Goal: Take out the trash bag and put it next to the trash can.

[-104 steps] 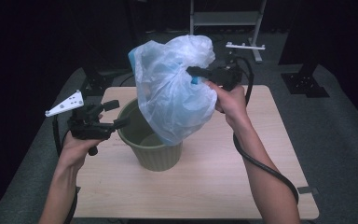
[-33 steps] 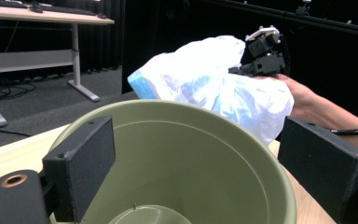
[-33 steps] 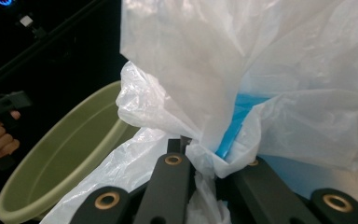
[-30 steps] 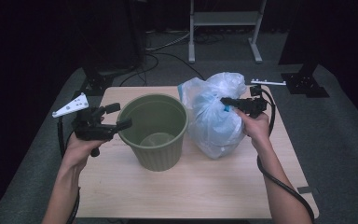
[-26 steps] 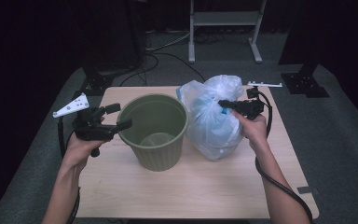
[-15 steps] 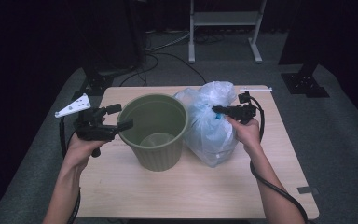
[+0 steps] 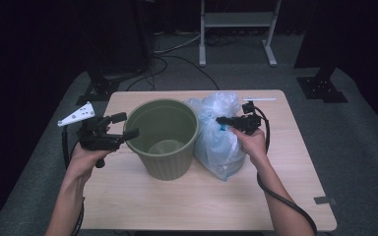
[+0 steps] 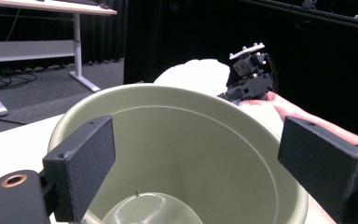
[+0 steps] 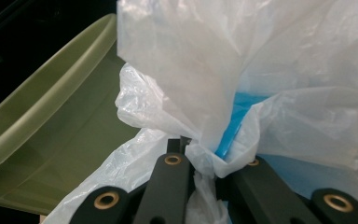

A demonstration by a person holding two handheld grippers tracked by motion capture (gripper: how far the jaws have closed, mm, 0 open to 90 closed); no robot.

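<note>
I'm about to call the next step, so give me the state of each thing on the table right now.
Green bin: upright on the table, no bag inside.
Plastic bag: full, resting on the table to the right of the bin, neck bunched.
Right gripper: shut on the bag's neck.
Left gripper: open, at the bin's rim.

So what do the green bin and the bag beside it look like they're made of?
The green bin looks like moulded plastic: smooth, matte olive walls with a thin, even rim. The bag looks like thin plastic film, whitish and translucent; it crinkles, bunches where the right gripper pinches it, and something blue shows through.
</note>
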